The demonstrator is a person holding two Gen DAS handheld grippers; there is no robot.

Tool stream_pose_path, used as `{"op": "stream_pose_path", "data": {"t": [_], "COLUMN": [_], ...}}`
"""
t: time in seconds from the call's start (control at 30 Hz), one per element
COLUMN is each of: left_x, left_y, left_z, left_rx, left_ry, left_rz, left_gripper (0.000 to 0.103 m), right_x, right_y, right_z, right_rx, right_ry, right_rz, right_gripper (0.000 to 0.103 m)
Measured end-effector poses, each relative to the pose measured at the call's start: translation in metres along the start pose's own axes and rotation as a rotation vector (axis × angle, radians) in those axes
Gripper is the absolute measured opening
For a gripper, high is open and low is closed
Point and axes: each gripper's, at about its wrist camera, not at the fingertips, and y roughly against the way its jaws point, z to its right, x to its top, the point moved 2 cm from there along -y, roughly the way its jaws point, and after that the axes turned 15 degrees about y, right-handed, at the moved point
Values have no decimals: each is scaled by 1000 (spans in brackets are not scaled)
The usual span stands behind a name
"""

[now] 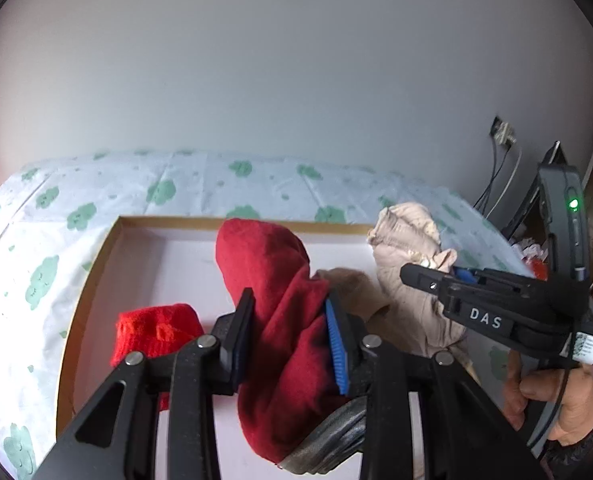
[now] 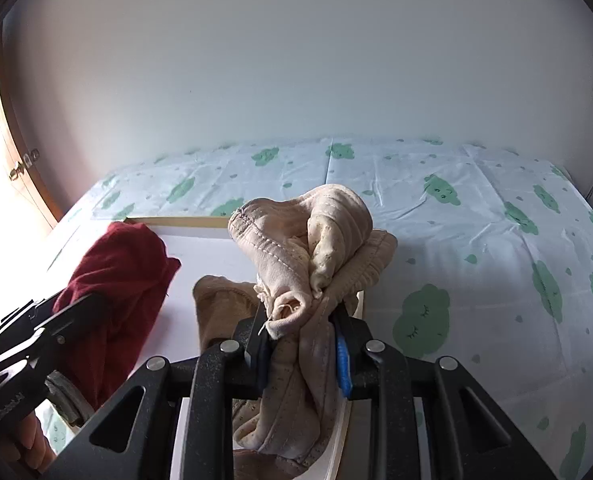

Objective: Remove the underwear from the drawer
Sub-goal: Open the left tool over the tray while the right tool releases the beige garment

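Note:
My left gripper (image 1: 290,330) is shut on dark red underwear (image 1: 272,280), which hangs bunched between its pads above the shallow white drawer (image 1: 108,256). My right gripper (image 2: 300,344) is shut on beige underwear (image 2: 308,240), held up over the drawer's right side. In the left wrist view the right gripper (image 1: 428,276) shows at right with the beige underwear (image 1: 408,248). The right wrist view shows the left gripper (image 2: 68,312) with the red underwear (image 2: 116,264) at left. A bright red knitted piece (image 1: 156,332) lies in the drawer. A tan garment (image 2: 220,300) lies under the beige one.
The drawer rests on a bed with a white sheet printed with green clouds (image 2: 476,248). A pale wall (image 1: 276,80) stands behind the bed. A socket with cables (image 1: 502,132) is at right, and a wooden window frame (image 2: 20,152) at left. A hand (image 1: 552,400) grips the right tool.

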Motion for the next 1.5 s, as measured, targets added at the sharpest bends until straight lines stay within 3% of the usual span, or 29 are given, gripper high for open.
{"op": "stream_pose_path", "data": {"t": [0.2,0.47,0.53,0.6,0.63,0.7,0.8,0.87,0.93,1.13,1.23,1.5], "left_x": [-7,-9,-11,-11,-11,-9,-4,0,2,-7,-20,-66], "left_y": [-21,-29,-32,-34,-34,-29,-8,9,27,56,69,103], "left_z": [-5,-2,-4,-5,-6,-8,-7,-5,-2,5,3,-7], "left_rx": [43,85,101,112,127,139,128,139,139,172,194,149], "left_ry": [2,-30,-25,-13,-3,11,18,10,2,-51,-69,-34], "left_rz": [-53,-55,-68,-89,-91,-74,-43,15,72,106,90,51], "left_gripper": [32,35,43,64,75,81,88,99,101,101,101,101], "right_x": [-1,4,5,5,6,5,2,1,2,-4,-14,-56], "right_y": [-22,-34,-36,-36,-37,-37,-23,-1,17,64,86,135], "right_z": [-1,-2,-2,-2,-2,-1,4,7,7,-5,-15,-36], "right_rx": [22,11,8,12,13,2,13,13,16,12,33,74], "right_ry": [32,63,63,63,62,51,-4,-27,-38,-23,-13,-32], "right_rz": [-53,-76,-81,-83,-84,-100,-42,32,84,163,179,176], "right_gripper": [28,29,31,36,45,61,62,63,68,69,69,69]}}
